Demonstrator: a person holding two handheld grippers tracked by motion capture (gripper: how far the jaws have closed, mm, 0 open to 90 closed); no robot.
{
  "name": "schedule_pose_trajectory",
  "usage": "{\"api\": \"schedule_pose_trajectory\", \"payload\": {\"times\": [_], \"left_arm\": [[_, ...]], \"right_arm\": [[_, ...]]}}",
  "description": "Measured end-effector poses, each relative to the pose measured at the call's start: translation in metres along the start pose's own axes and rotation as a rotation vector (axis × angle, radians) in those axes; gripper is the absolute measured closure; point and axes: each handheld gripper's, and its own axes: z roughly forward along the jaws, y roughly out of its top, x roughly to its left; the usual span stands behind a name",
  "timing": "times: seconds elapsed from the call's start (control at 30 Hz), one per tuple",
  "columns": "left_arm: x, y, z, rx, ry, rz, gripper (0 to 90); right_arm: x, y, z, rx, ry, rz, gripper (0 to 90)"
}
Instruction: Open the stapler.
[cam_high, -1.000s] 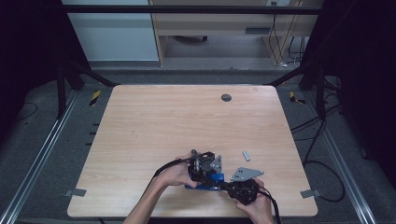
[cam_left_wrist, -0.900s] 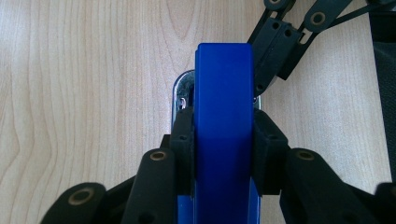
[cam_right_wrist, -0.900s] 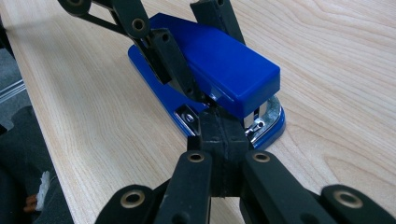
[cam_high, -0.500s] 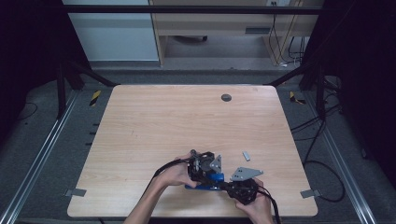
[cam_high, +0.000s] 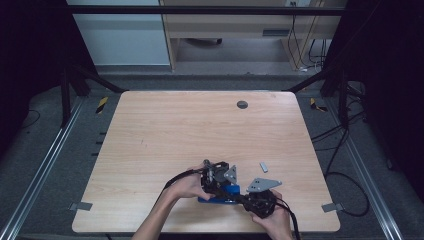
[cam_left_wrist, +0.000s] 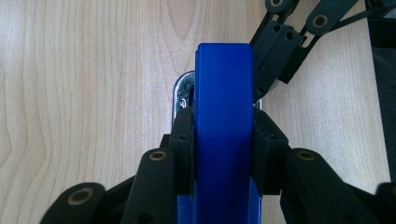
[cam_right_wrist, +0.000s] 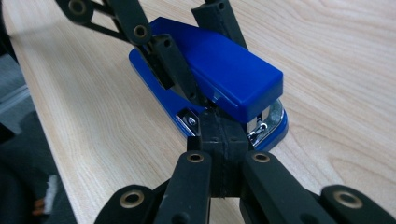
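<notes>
Stapler (cam_high: 218, 194) sits flat on the table (cam_high: 165, 130) close to its near edge, long axis running roughly along that edge, caught between both tools. The left gripper (cam_left_wrist: 223, 140) clamps the blue body across its width, a jaw pressed on each side. The right gripper (cam_right_wrist: 220, 135) meets it end-on at the metal mouth, jaws brought together with no gap, possibly nipping the front lip, though I can't be sure

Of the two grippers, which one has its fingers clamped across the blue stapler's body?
The left gripper: its fingers press both sides of the blue plastic stapler. The right gripper has its fingers closed together at the stapler's metal front end.
</notes>
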Motion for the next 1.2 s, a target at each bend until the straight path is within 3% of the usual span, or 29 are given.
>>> {"api": "schedule_pose_trajectory", "payload": {"times": [0.17, 0.3, 0.6, 0.77, 0.83, 0.87, 1.0, 1.2], "left_arm": [[-0.0003, 0.0009, 0.0000, 0.009, 0.003, 0.002, 65.7], [-0.0005, 0.0011, 0.0004, 0.010, 0.004, -0.001, 65.7], [0.0004, 0.0044, 0.0006, 0.036, 0.004, -0.003, 65.4], [0.0001, 0.0062, 0.0007, 0.050, 0.008, -0.004, 65.4], [-0.0007, 0.0085, 0.0008, 0.066, 0.017, -0.002, 65.6], [-0.0006, 0.0092, 0.0004, 0.071, 0.011, -0.007, 65.7], [-0.0008, 0.0082, -0.0009, 0.065, 0.012, -0.002, 66.0], [-0.0015, 0.0079, -0.0017, 0.055, 0.008, -0.005, 66.2]], "right_arm": [[-0.0004, -0.0005, -0.0031, 0.009, -0.023, -0.004, 90.0], [-0.0007, -0.0005, -0.0037, 0.011, -0.026, 0.041, 90.0], [0.0022, -0.0029, -0.0017, -0.019, -0.041, -0.051, 90.0], [0.0019, -0.0022, -0.0002, -0.022, -0.029, -0.054, 90.0], [0.0019, -0.0015, -0.0003, -0.015, -0.028, -0.033, 90.0], [0.0040, -0.0005, -0.0003, -0.004, -0.042, -0.036, 90.0], [0.0060, -0.0003, 0.0000, -0.001, -0.057, -0.057, 90.0], [0.0058, 0.0002, 0.0001, 0.002, -0.051, -0.034, 90.0]]}}
